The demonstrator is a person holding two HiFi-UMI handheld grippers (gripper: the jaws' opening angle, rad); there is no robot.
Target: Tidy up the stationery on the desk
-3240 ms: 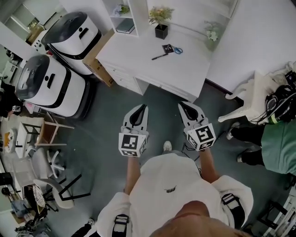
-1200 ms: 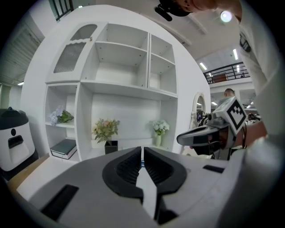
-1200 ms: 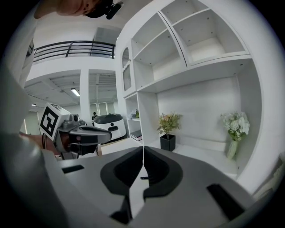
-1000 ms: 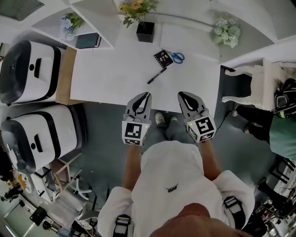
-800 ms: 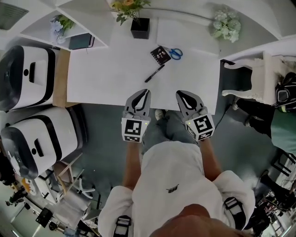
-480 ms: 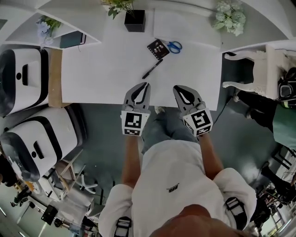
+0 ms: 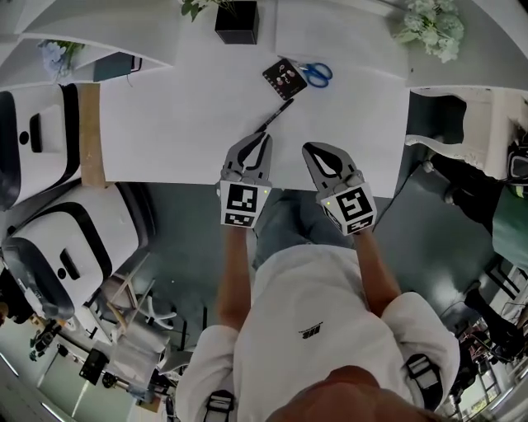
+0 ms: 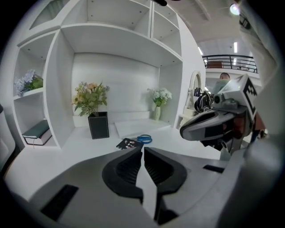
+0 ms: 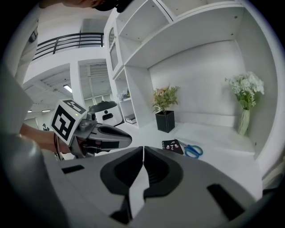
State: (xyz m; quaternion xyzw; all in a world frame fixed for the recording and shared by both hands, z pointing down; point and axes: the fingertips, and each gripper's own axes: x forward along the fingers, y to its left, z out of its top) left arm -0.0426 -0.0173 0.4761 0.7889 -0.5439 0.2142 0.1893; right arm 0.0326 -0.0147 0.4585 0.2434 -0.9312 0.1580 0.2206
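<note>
1. hidden or unclear
- head view: the black planter is cut off by the top edge. so is the white flower bunch.
- the pen shows in the head view only. its near end runs up to the tip of the left gripper; whether the two touch cannot be told.
- the scissors show their blue handles only. the blades cannot be made out beside the black card.
- the pale print on the card is too small to read.

2. grippers
- left gripper: jaws brought together, nothing between them.
- right gripper: jaws brought together, nothing between them.
- both are held side by side over the near edge of the white desk.

3. stationery
- pen: slim, black, lying diagonally on the desk, just ahead of the left gripper.
- card: small, black, square, lying flat beyond the pen's far end, near the planter.
- scissors: lying flat, just beside the card on its right.
- a dark book lies on a side shelf, well apart from the rest.
</note>
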